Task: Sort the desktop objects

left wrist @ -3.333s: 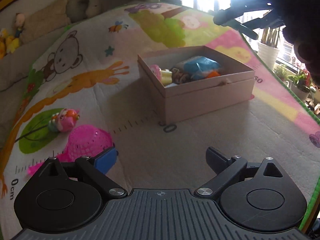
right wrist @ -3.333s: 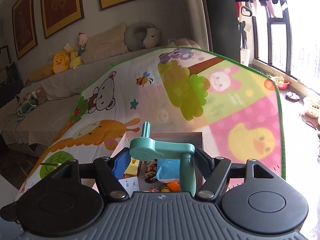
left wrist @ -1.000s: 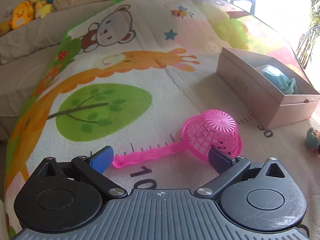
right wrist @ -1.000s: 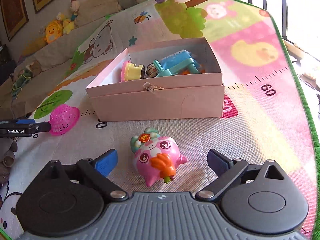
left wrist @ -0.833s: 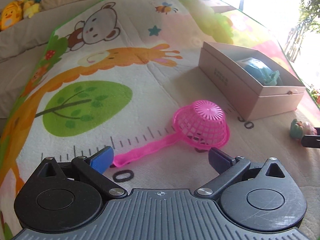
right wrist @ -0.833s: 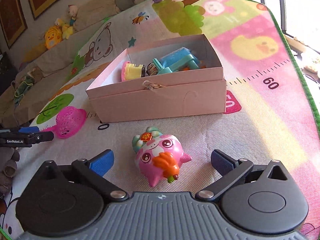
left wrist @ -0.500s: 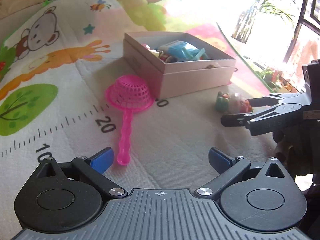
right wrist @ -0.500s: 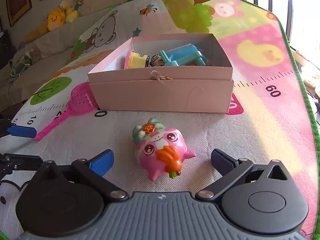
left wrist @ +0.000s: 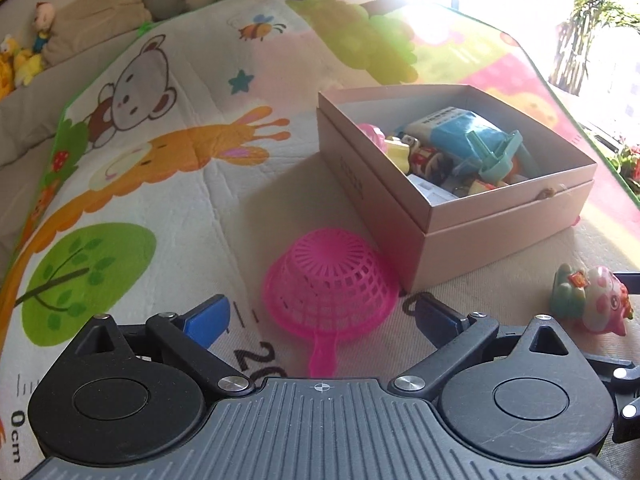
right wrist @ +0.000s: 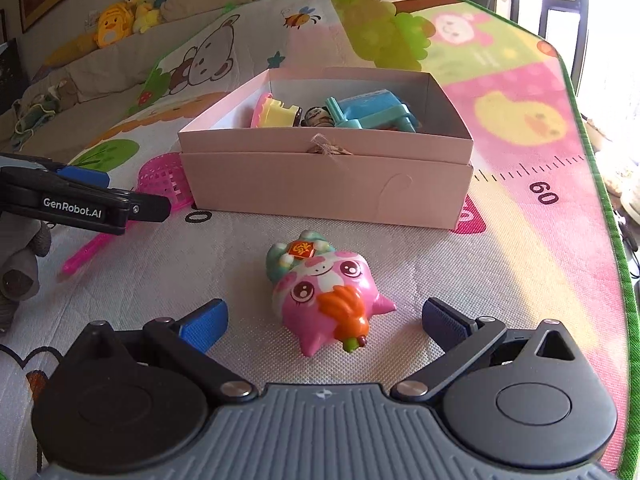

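Note:
A pink mesh strainer lies upside down on the play mat, its handle pointing toward me, right in front of my open left gripper. It also shows in the right wrist view. A pink pig toy lies between the fingers of my open right gripper, not touched; it shows in the left wrist view too. A pink cardboard box holds several toys, including a teal crank piece. The left gripper appears at the left of the right wrist view.
The colourful play mat covers the surface, with a green edge at the right. Plush toys and cushions line a sofa behind. Plants stand by the bright window.
My left gripper has swung and come close behind the strainer, handle now between its fingers' line. My right gripper has edged nearer the pig toy. Both stay open.

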